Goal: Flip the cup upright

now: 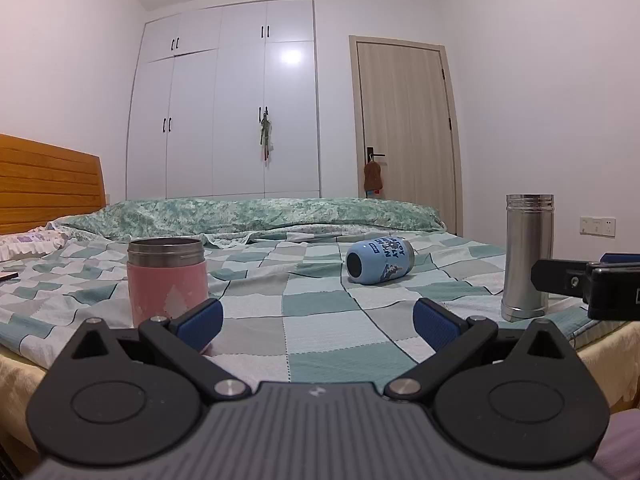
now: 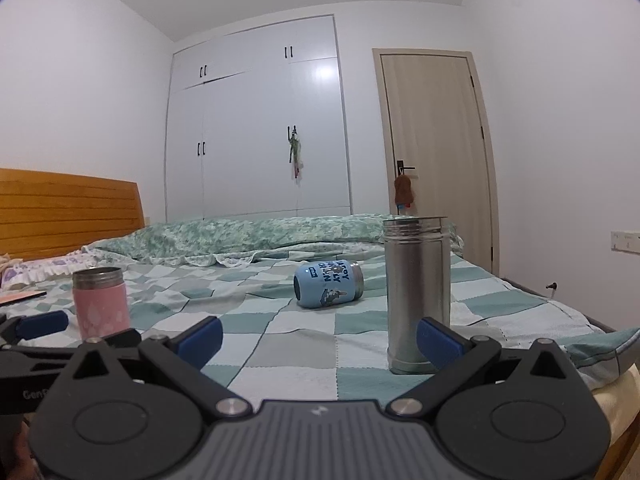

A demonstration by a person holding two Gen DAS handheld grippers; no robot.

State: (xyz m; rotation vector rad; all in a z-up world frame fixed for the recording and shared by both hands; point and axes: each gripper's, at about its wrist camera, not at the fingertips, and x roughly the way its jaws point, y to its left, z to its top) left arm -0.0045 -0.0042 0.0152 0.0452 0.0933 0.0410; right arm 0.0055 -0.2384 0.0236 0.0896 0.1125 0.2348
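Left wrist view: my left gripper (image 1: 316,320) was spread wide, empty, beside the upright pink cup (image 1: 167,280) with its steel rim. The blue printed cup (image 1: 380,261) lay sideways mid-bed on the soft checked quilt (image 1: 320,344), far of both tools. My right gripper (image 2: 318,338), likewise agape, neared the smooth steel flask (image 2: 416,296). I judged a mid-body grasp best, since the round cup could roll.

blue cup (image 2: 328,285) lettering sideways, not clearly readable.

Dim even light, wardrobe (image 1: 244,100) glare, fisheye-bent dark corners
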